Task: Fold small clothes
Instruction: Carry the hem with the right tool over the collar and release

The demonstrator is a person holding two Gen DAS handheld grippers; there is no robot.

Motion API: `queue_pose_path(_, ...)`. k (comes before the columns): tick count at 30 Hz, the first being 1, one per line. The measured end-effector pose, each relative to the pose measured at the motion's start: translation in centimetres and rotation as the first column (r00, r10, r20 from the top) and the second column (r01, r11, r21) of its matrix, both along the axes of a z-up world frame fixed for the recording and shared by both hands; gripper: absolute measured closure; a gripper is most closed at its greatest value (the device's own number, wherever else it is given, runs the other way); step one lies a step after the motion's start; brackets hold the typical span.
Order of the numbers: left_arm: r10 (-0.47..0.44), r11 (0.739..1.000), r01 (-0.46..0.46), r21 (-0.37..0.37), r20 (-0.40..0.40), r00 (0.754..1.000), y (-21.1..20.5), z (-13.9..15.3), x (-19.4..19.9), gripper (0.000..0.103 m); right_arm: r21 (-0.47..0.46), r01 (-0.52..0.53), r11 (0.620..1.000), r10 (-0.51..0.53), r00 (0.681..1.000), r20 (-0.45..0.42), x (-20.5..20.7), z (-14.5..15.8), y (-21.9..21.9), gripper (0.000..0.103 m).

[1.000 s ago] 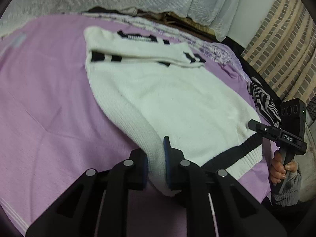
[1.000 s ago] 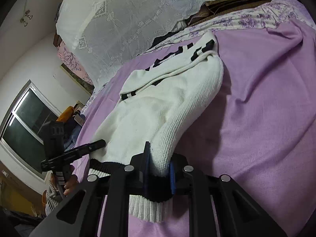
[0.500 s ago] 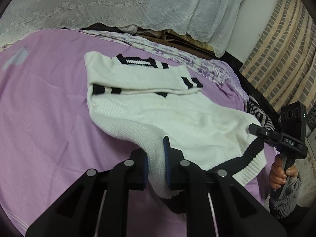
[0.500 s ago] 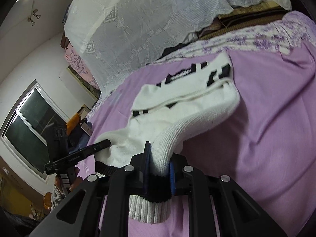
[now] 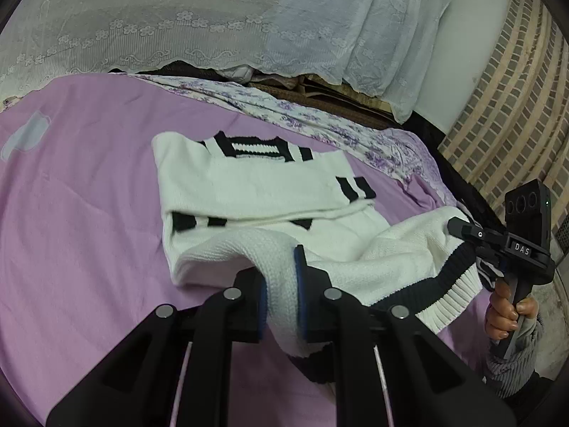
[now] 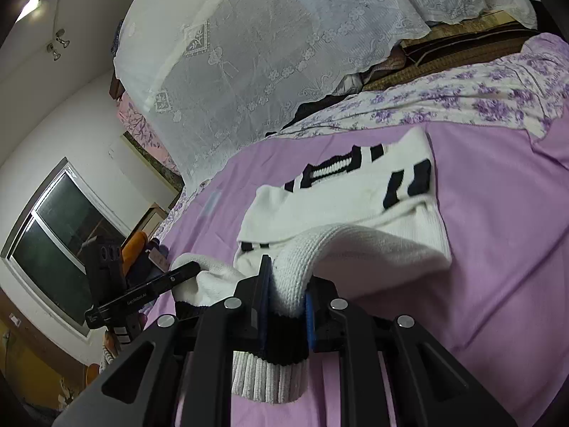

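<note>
Nearest to me in the left wrist view, my left gripper (image 5: pixel 281 284) has its two jaws closed tight on a thick fold of the one white knit sweater (image 5: pixel 256 192); the blue pads press the fabric from both sides. In the right wrist view, my right gripper (image 6: pixel 286 295) also has its two jaws clamped on the sweater, here at the hem, where I count one black band and one white ribbed edge hanging below the pads. So both claws hold the same garment, one at each bottom corner, and the lower part of it is raised off the purple bedsheet (image 5: pixel 78 213).

A little further, the upper part of the sweater lies flat on the sheet. Two sleeves are folded across the chest, each with black stripes at the cuff, and the collar has black and white trim. From the left camera I see at the right one hand (image 5: pixel 508 309) of the person, in a grey ribbed sleeve, around the handle of the right gripper.

Behind the sweater lies one floral sheet (image 5: pixel 320 121), and beyond it one white lace cover (image 5: pixel 213 21) over piled bedding. At the far left of the right view there is one window (image 6: pixel 60 227).
</note>
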State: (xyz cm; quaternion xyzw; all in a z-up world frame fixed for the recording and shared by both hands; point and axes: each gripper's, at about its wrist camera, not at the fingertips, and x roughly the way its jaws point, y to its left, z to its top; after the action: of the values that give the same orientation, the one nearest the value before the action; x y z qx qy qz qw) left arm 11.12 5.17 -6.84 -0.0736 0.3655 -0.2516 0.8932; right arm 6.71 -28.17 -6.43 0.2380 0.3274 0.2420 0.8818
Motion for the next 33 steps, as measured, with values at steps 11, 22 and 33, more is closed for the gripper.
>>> queue_pose_path(11, 0.033, 0.999, -0.033, -0.015, -0.016, 0.999, 0.1, 0.8, 4.2, 0.091, 0.032, 0.004, 0.999, -0.004, 1.000, -0.014, 5.2, 1.1, -0.4, 0.087)
queue_pose_path(22, 0.074, 0.997, -0.076, -0.021, -0.071, 0.995, 0.5, -0.3, 9.0, 0.091, 0.053, 0.013, 0.999, -0.010, 0.998, -0.066, 10.6, 0.0, -0.6, 0.087)
queue_pose_path(33, 0.113, 0.991, -0.128, -0.040, -0.261, 0.959, 1.1, -6.2, 16.0, 0.090, 0.054, 0.080, 0.995, -0.068, 0.977, -0.205, 16.9, -5.1, -1.6, 0.086)
